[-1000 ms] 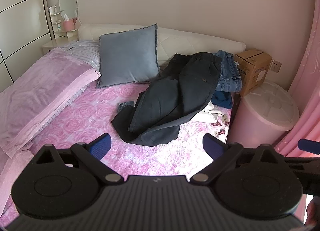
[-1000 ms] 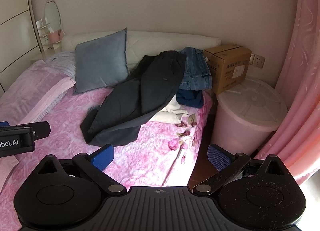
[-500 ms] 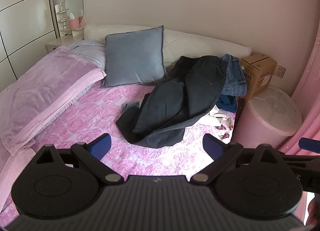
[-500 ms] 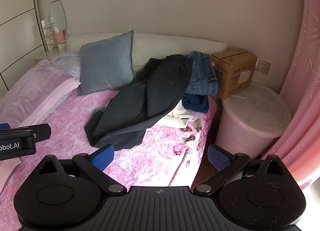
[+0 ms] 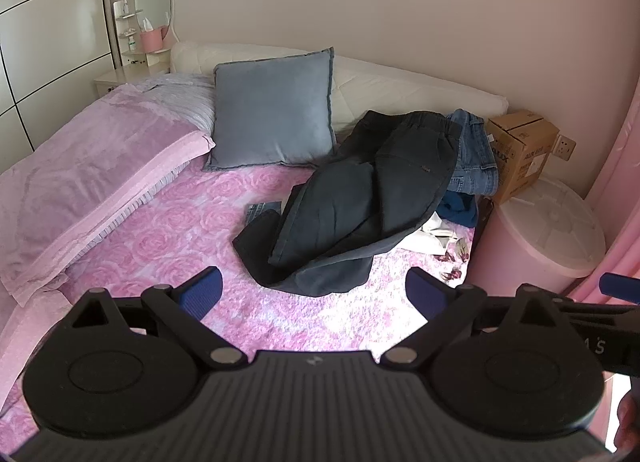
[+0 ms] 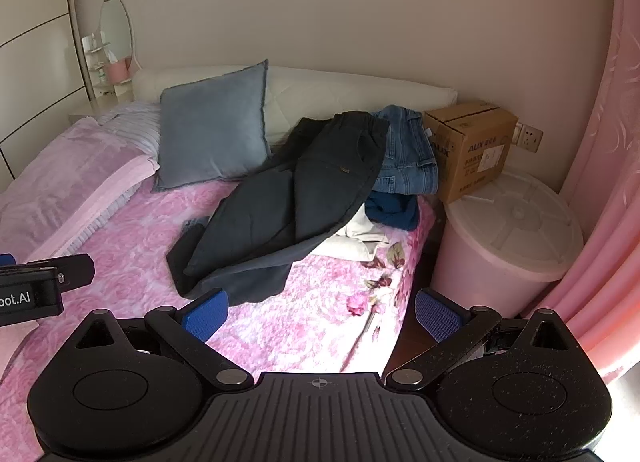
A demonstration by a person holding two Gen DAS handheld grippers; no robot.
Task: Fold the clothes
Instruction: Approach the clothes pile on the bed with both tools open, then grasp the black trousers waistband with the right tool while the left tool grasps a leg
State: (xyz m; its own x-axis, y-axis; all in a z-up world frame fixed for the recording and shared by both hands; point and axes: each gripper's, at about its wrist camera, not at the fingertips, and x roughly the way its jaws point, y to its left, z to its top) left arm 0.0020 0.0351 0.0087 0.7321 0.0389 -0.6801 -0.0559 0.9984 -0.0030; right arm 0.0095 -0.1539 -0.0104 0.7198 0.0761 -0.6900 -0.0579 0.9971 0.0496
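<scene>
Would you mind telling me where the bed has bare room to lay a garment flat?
Free: the pink bedspread between the folded pink blanket and the dark trousers, running forward to the open left tongs. Crowded: the far right corner, where the jeans and other clothes pile under the trousers.

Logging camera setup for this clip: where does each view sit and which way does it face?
Left wrist: on the left gripper, looking along its open blue fingers across the pink bed at the dark trousers; the right gripper's tip shows at the right edge.
Right wrist: on the right gripper, facing the same way; the left gripper shows at left.
Shared: trousers, grey cushion, cardboard box, pink bin.
</scene>
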